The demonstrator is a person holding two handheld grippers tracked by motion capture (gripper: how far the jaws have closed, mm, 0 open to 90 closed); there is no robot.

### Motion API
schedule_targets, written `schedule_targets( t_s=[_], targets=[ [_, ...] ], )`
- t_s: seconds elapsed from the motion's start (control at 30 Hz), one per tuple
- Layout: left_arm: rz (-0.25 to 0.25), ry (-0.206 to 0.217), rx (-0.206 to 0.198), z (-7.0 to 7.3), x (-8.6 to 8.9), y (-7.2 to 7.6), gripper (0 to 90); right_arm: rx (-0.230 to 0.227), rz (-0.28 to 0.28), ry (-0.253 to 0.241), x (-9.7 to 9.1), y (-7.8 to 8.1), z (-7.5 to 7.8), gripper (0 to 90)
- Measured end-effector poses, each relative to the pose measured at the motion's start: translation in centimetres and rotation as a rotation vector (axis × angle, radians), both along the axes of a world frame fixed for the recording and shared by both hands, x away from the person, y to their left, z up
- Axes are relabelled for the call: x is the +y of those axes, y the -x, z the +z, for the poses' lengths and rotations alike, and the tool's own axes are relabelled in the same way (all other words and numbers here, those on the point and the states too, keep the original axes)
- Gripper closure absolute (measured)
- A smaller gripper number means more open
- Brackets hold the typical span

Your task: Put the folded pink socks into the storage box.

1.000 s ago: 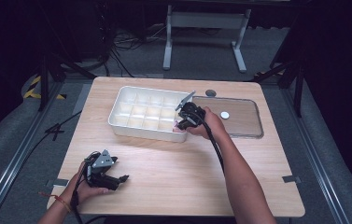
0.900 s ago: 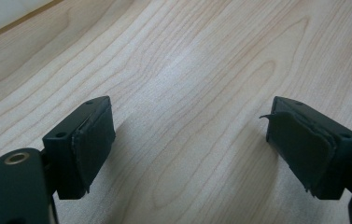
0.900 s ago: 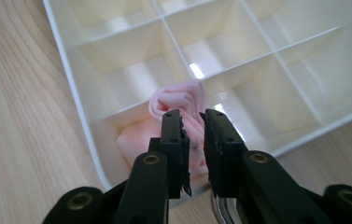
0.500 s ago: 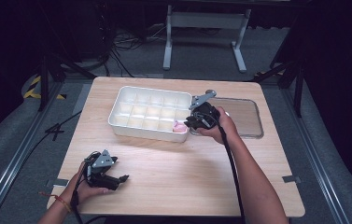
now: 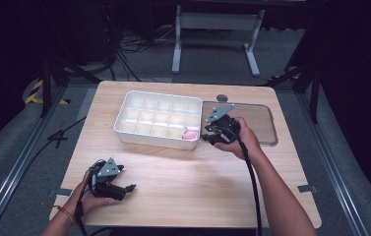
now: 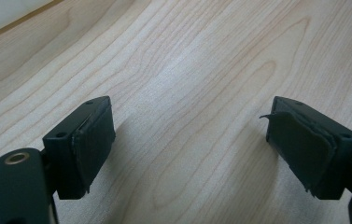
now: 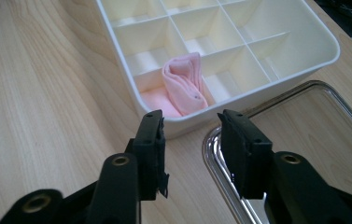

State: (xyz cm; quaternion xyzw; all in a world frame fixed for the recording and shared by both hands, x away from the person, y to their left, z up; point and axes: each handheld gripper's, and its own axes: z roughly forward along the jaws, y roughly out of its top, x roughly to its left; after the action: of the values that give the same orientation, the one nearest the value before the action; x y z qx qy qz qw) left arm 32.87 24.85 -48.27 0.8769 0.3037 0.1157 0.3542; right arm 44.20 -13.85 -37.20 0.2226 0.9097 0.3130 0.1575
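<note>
A pink folded cloth (image 7: pixel 183 84) sits in the near right corner compartment of a white divided tray (image 5: pixel 139 129), partly upright against a divider. The tray rests on a light wooden surface (image 5: pixel 198 187), toward its far side. Just right of the tray lies a clear flat lid with a shiny rim (image 5: pixel 266 125). My right gripper (image 7: pixel 190 140) hovers just beside the tray's near right corner, over the lid's edge, jaws parted and holding nothing. My left gripper (image 5: pixel 129 188) rests low at the near left of the surface, well apart from the tray, jaws spread wide and empty.
</note>
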Motion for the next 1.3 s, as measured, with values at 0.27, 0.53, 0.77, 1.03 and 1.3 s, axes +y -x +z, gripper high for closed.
schedule_targets(
  t_s=[0.27,0.53,0.77,1.03,1.3],
  targets=[
    [-0.006,-0.006,-0.005,0.0,0.0,-0.1,15.6,-0.011,-0.012,0.031,-1.2,1.4,-0.5,49.5],
    [-0.008,-0.007,-0.004,0.0,0.0,-0.1,15.6,-0.025,-0.033,0.065,-2.3,2.8,-1.3,42.3],
    [-0.004,-0.007,-0.005,0.0,0.0,-0.1,15.6,-0.048,-0.054,0.095,-3.2,3.9,-2.3,39.9],
    [0.000,0.001,0.002,0.0,0.0,-0.1,15.6,-0.048,-0.076,0.100,-4.8,5.6,-3.8,37.8],
    [0.001,0.001,0.003,0.0,-0.1,-0.1,15.6,-0.055,-0.122,0.087,-6.2,6.3,-4.6,33.0]
  ],
)
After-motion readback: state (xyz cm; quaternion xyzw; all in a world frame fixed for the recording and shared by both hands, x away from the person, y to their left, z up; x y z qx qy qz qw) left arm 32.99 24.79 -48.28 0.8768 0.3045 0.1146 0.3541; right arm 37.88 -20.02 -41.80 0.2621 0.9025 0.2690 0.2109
